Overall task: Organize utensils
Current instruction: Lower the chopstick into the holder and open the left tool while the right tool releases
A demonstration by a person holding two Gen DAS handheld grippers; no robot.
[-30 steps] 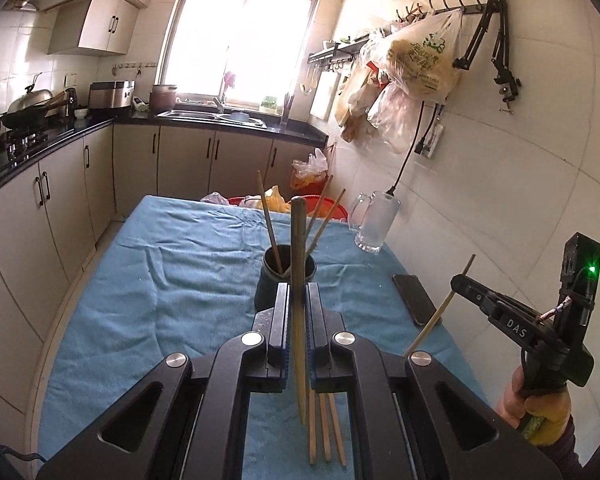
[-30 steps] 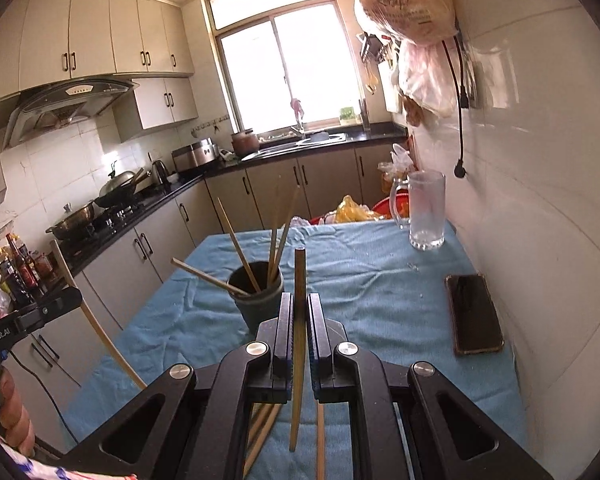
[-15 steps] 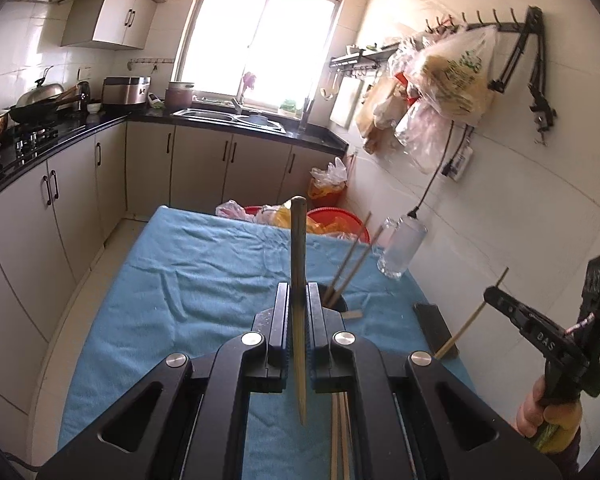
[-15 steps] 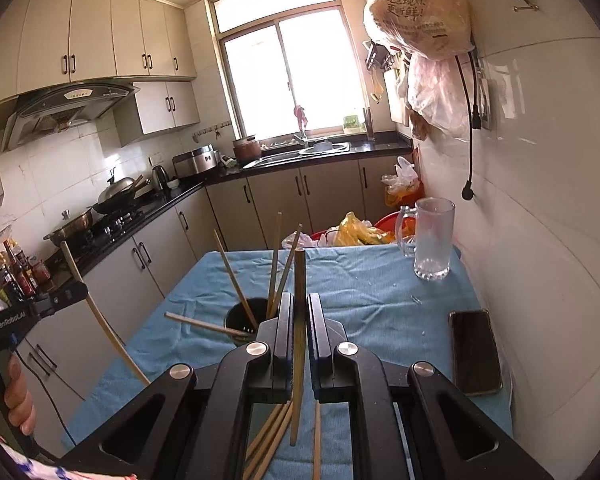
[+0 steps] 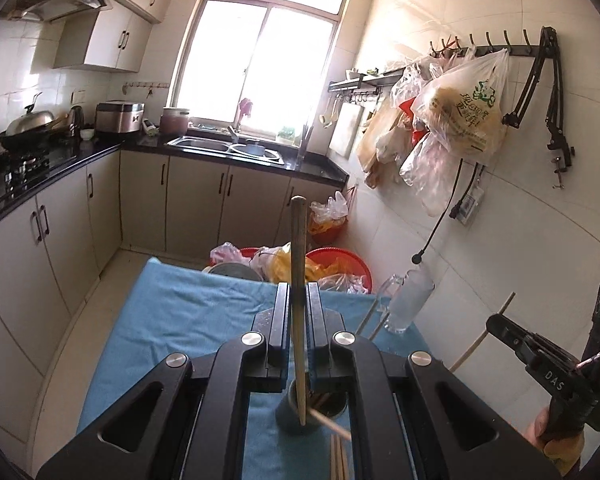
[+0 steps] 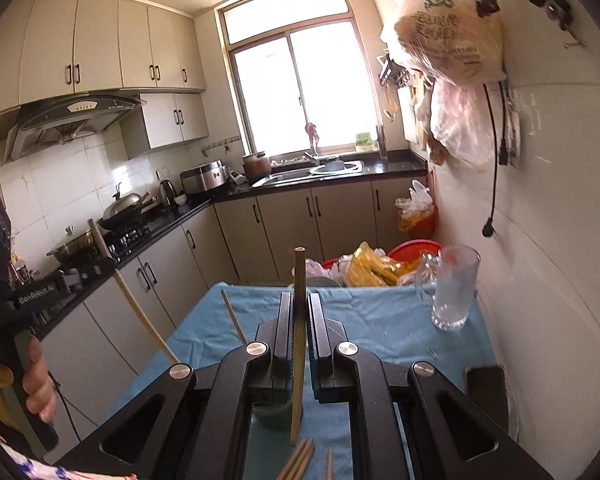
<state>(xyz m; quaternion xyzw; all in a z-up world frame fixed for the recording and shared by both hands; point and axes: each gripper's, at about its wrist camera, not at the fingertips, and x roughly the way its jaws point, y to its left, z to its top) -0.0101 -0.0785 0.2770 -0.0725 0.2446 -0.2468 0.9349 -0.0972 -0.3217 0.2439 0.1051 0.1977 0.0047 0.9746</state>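
While clamped — chopstick (image 5: 298, 320) between left tongs (image 5: 298, 308)

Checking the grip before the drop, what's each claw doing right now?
Left claw: closed on a chopstick.
Right claw: closed on another chopstick.

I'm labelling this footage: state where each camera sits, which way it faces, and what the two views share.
Left wrist: on the left hand-held gripper, looking along its chopstick over the dark cup toward the window; the right hand-held gripper shows at right.
Right wrist: on the right hand-held gripper, facing the same way; the left hand-held gripper and hand show at left.
Shared: blue tablecloth, glass mug, sink.
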